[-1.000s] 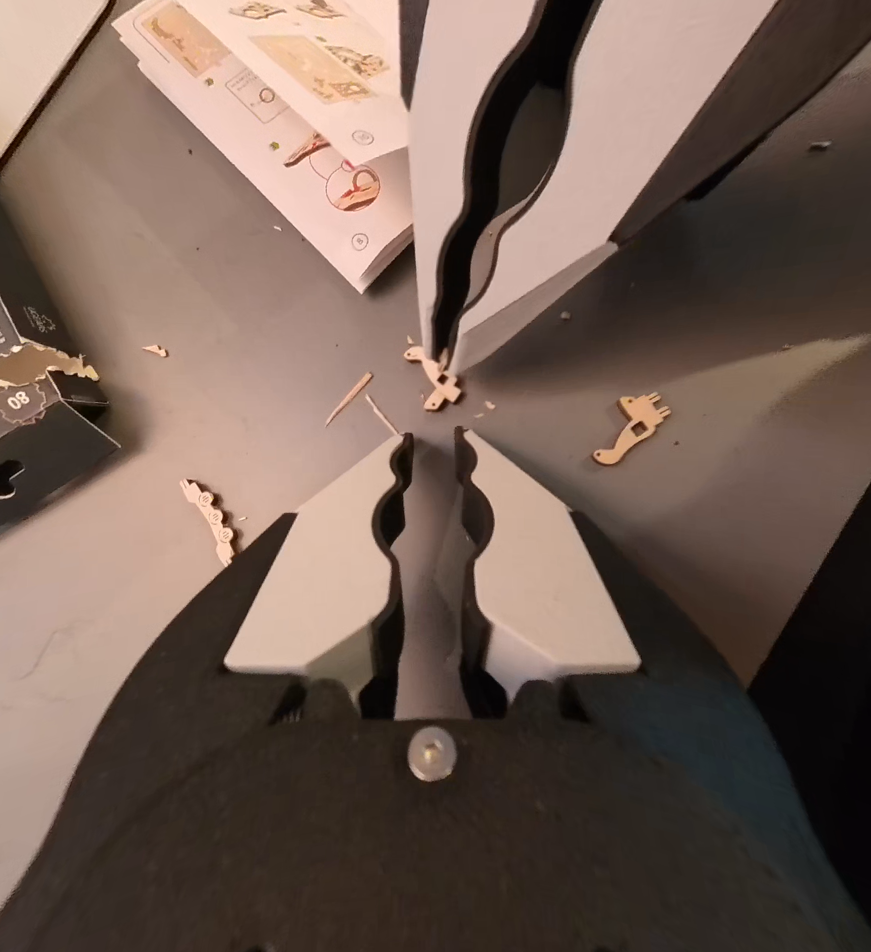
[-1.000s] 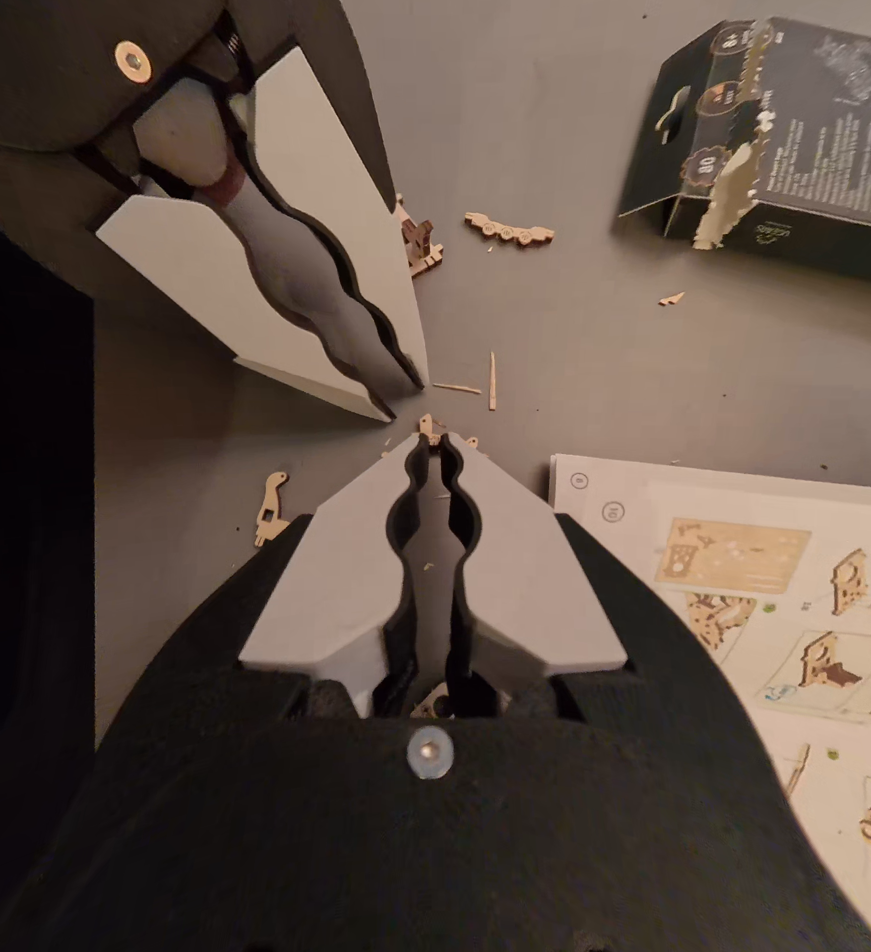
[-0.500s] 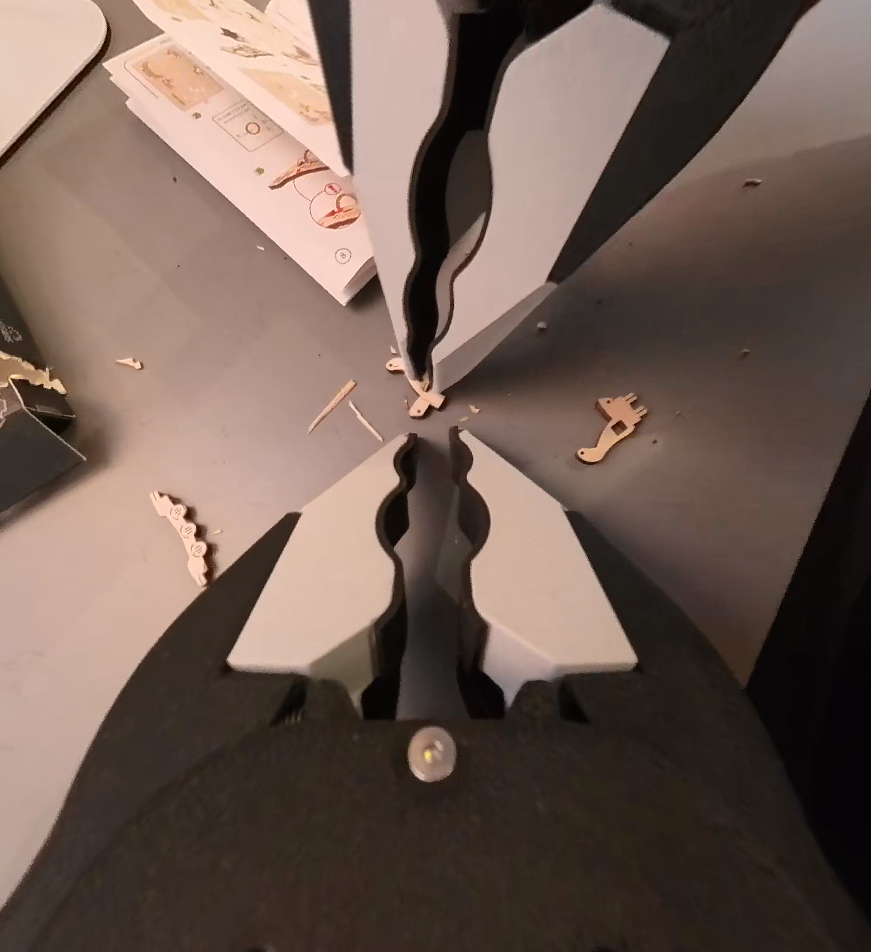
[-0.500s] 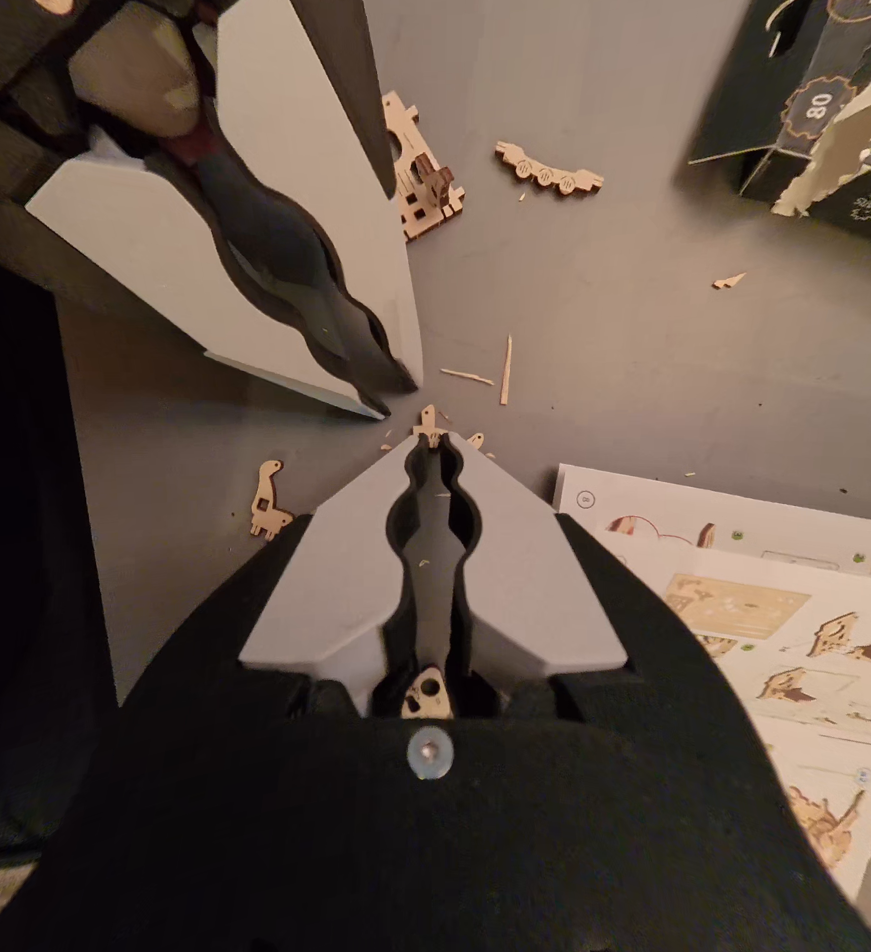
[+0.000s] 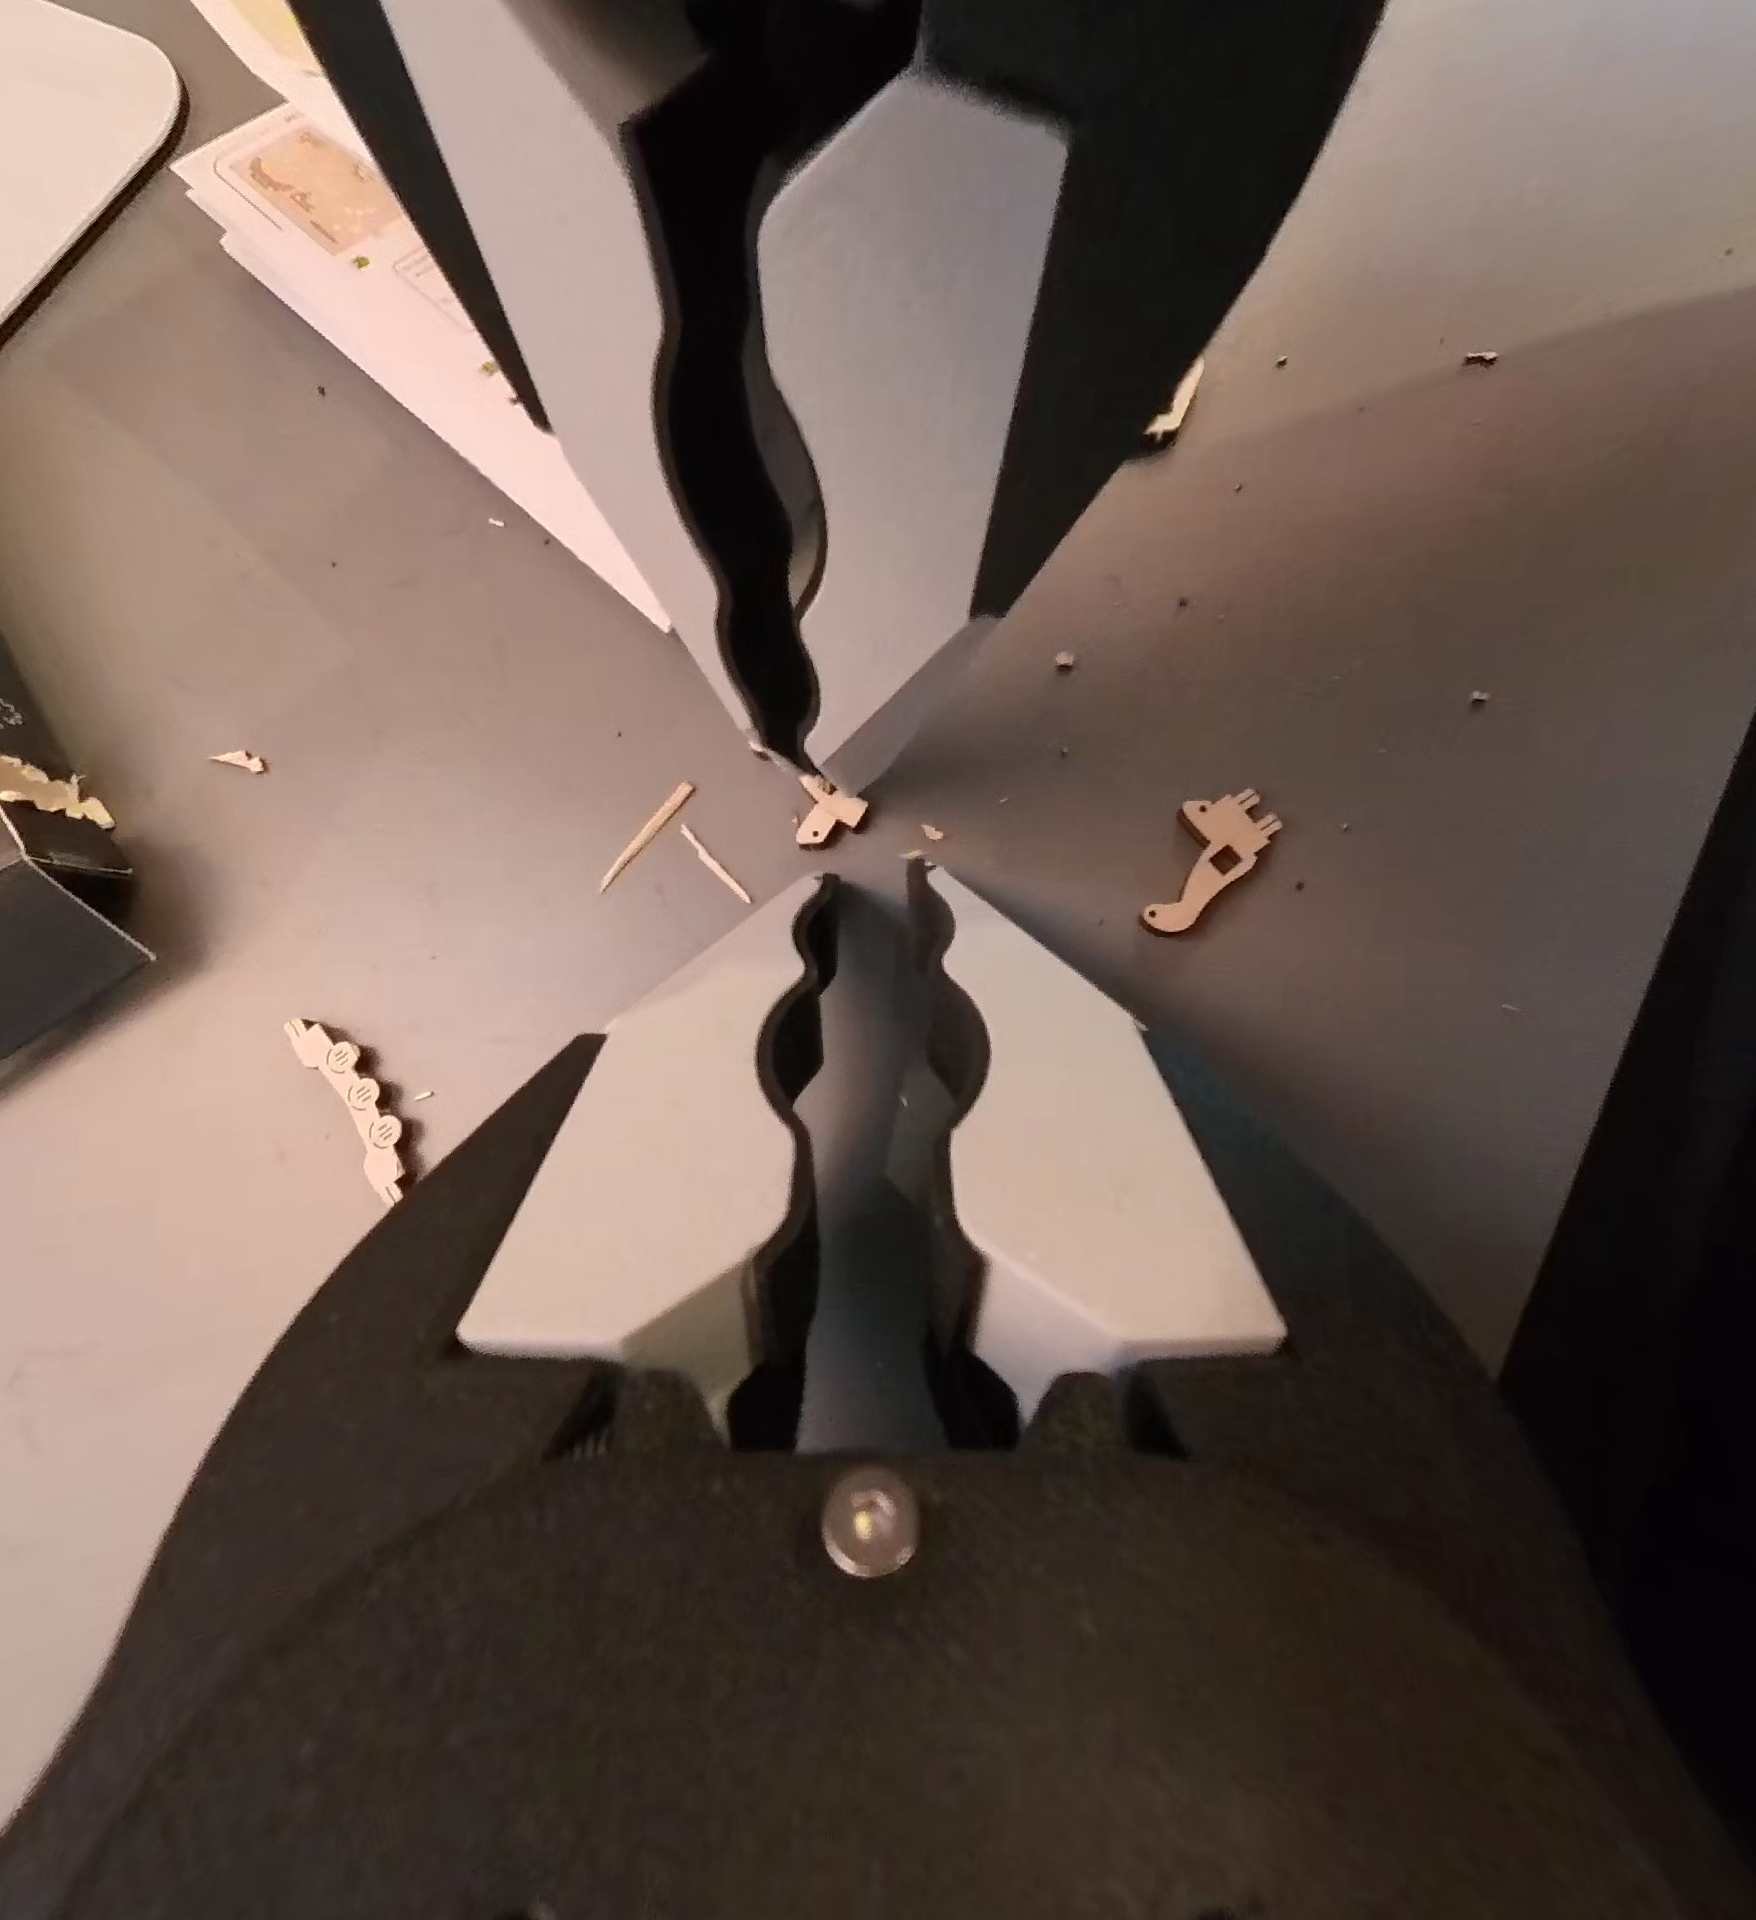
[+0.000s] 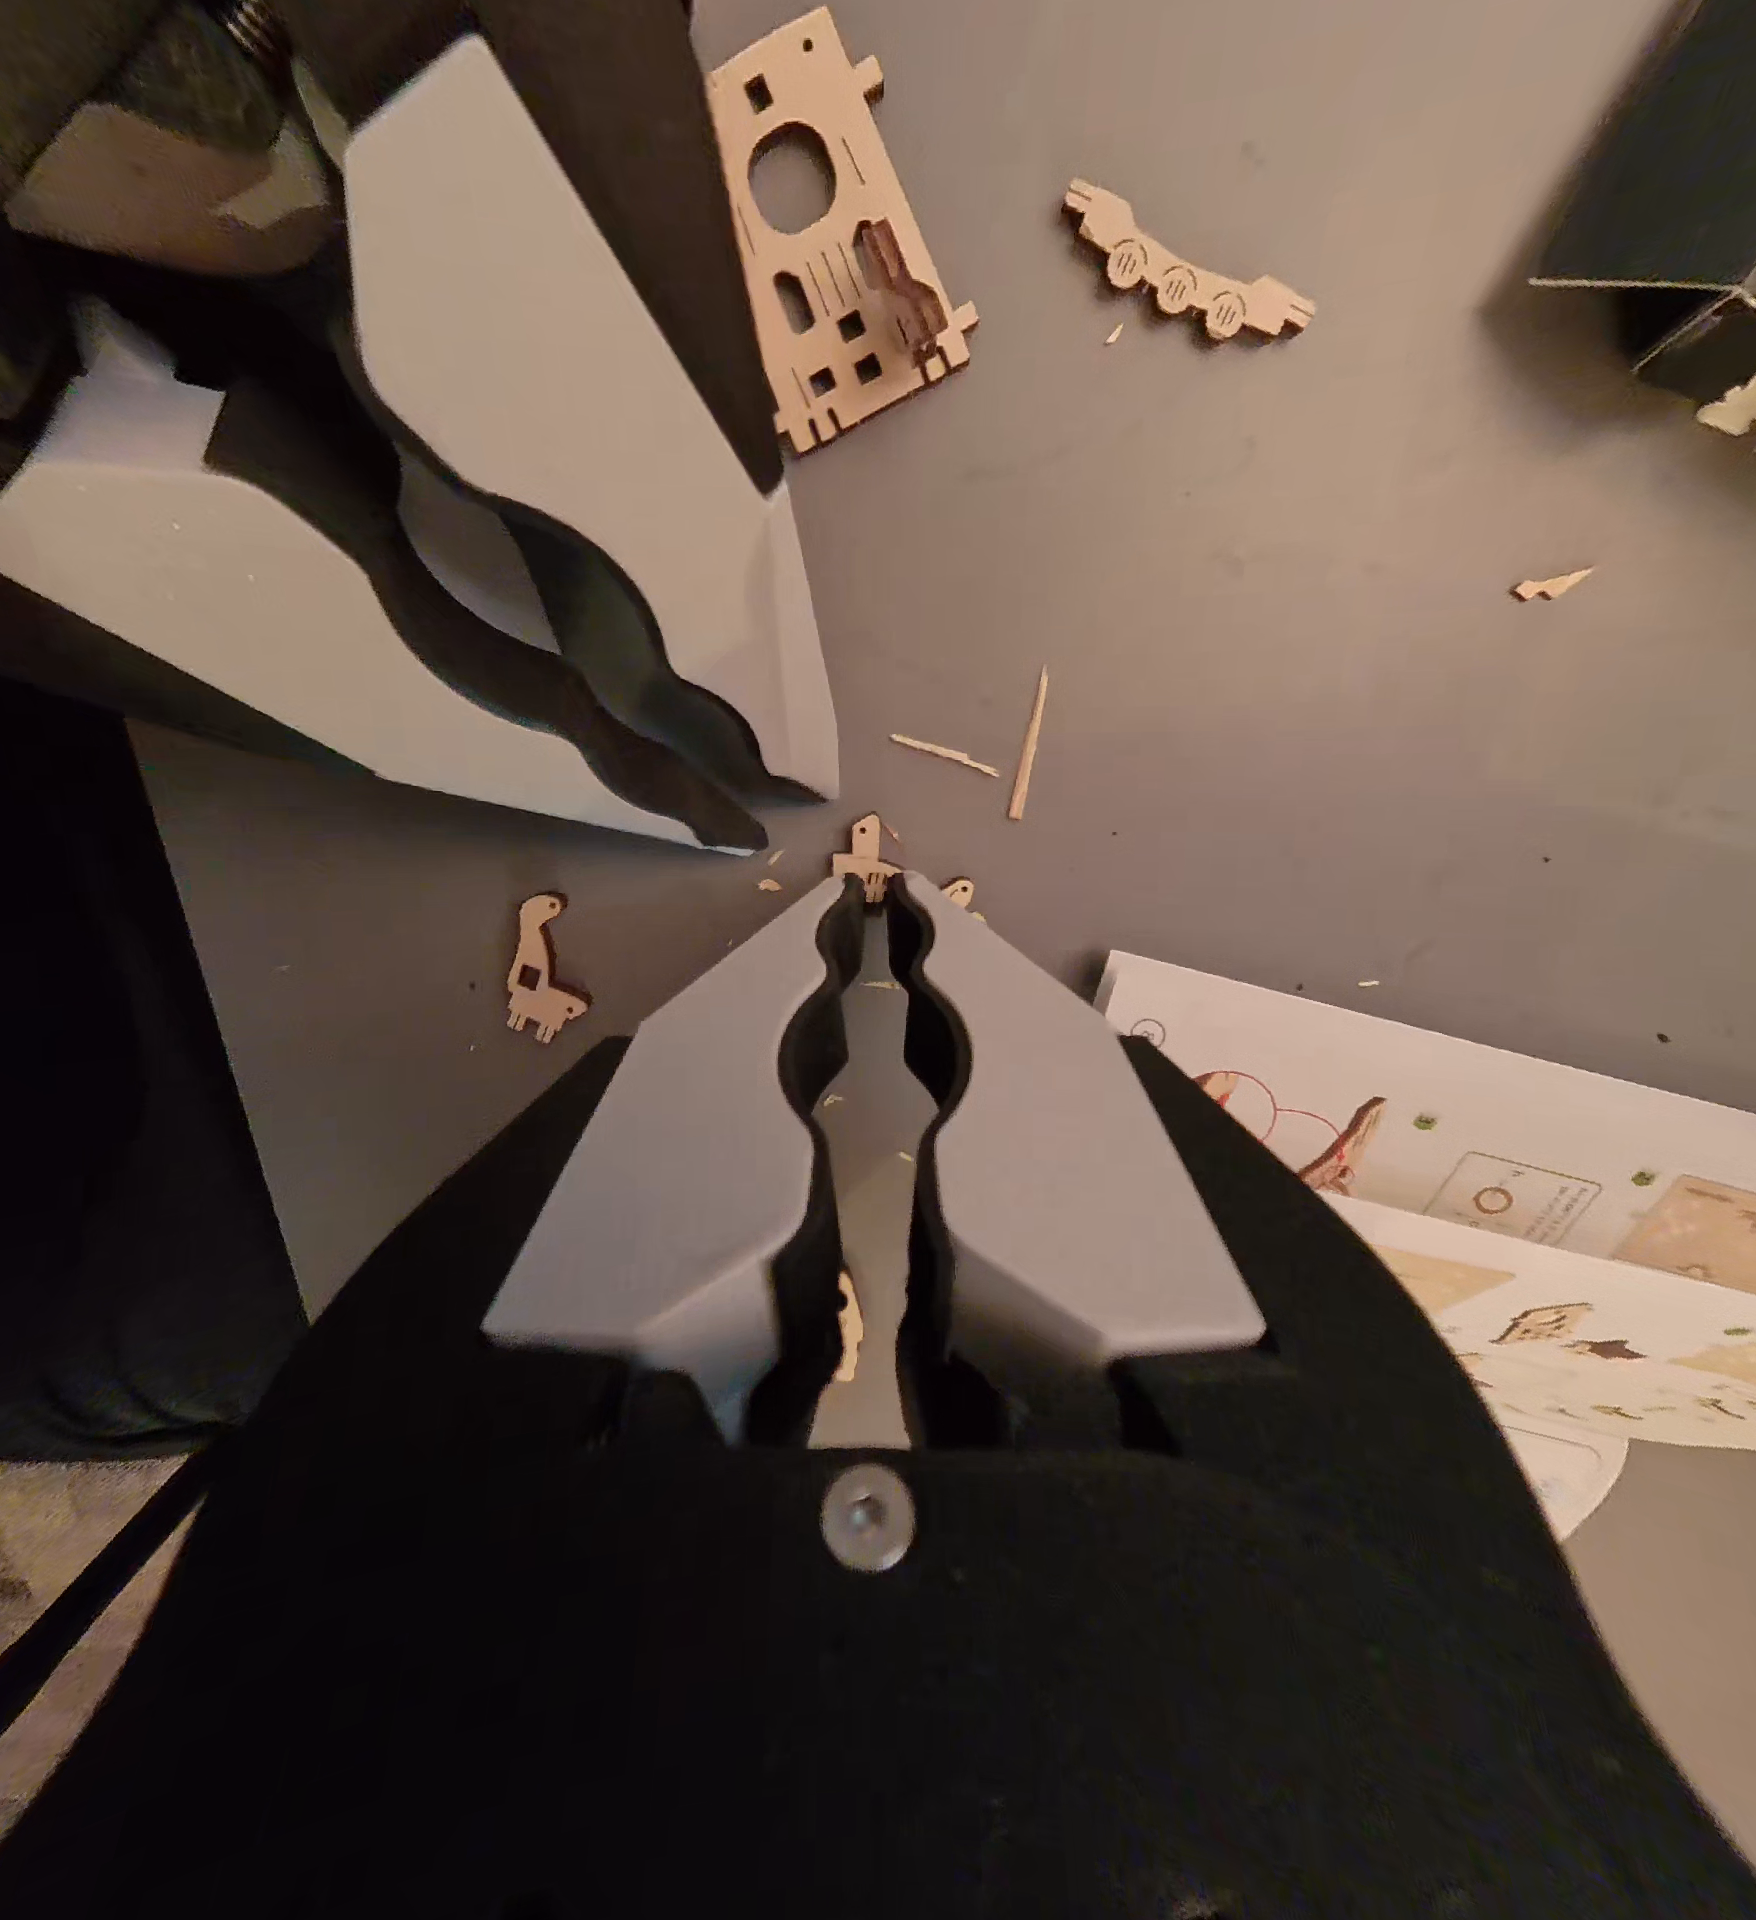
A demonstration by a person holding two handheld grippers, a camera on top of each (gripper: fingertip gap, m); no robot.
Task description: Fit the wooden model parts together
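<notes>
My right gripper (image 6: 872,896) is pinched on a small wooden leg piece (image 6: 866,854) pointing straight ahead at my left gripper (image 5: 869,883), which waits slightly parted and empty, nearly tip to tip mid-table.

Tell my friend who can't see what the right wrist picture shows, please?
The right gripper pinches a tiny wooden piece at its fingertips, just above a grey table. The left gripper points in from the upper left, jaws slightly apart. Around them lie a flat wooden panel, a curved wooden strip and an instruction booklet.
</notes>
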